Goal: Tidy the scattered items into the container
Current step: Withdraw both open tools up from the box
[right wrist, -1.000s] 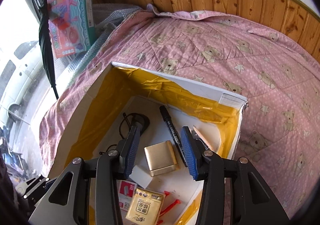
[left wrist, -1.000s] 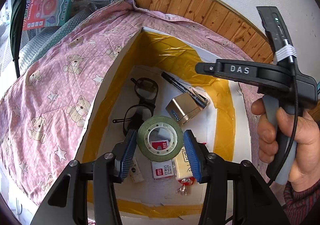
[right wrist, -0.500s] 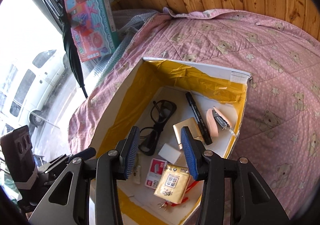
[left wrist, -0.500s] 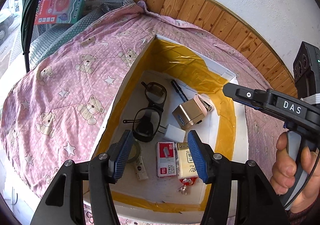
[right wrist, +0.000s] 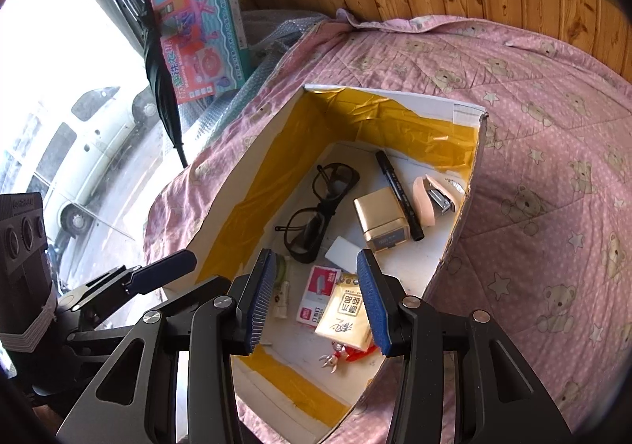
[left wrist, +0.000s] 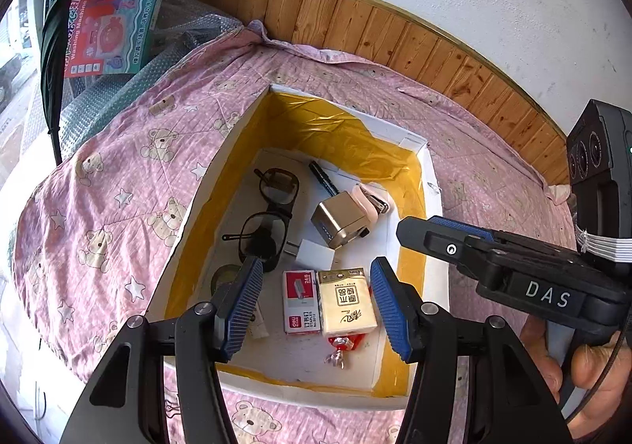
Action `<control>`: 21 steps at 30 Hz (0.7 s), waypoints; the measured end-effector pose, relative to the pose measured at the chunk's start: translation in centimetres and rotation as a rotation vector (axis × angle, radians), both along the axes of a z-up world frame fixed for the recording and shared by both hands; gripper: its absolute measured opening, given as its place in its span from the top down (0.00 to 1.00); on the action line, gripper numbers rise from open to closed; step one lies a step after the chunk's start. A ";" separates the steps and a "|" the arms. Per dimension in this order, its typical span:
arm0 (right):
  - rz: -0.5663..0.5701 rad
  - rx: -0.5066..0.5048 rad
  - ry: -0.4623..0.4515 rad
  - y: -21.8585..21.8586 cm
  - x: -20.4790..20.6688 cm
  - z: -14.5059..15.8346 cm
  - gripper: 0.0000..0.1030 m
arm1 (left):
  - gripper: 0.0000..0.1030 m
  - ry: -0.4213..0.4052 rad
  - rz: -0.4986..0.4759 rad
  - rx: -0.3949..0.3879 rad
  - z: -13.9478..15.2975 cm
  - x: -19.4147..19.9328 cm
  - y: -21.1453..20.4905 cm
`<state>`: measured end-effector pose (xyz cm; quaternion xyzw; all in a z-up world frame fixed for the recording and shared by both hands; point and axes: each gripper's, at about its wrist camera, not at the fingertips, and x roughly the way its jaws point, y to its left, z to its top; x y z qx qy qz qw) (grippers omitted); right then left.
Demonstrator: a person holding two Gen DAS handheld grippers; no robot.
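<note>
Both tongs hang empty above the white cardboard box lined with yellow tape (left wrist: 414, 167), which sits on a pink quilt printed with bears (left wrist: 118, 175). The left tongs (left wrist: 314, 307) stand wide apart with nothing between the blue pads; the right tongs (right wrist: 316, 301) are likewise spread and empty. Inside the box lie black-framed glasses (right wrist: 316, 207), a black marker pen (right wrist: 397, 193), a small gold metal cube (right wrist: 381, 219), a pink stapler (right wrist: 432, 199), a red-and-white staple packet (left wrist: 300, 301) and a yellow tissue pack (left wrist: 347, 301). A green roll of tape (left wrist: 223, 278) rests near the left wall, seemingly flat.
</note>
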<state>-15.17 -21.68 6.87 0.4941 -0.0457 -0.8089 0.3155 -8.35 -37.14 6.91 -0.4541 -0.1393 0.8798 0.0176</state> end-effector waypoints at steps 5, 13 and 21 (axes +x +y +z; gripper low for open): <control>-0.005 0.005 0.027 0.8 1.9 0.6 0.55 | 0.43 0.020 -0.014 -0.026 1.0 1.1 0.9; -0.011 -0.007 0.051 2.1 4.7 1.5 0.55 | 0.43 0.041 -0.029 -0.053 2.1 3.2 1.7; 0.013 0.124 0.169 1.8 8.3 2.7 0.55 | 0.43 0.056 -0.037 -0.073 2.7 5.1 1.8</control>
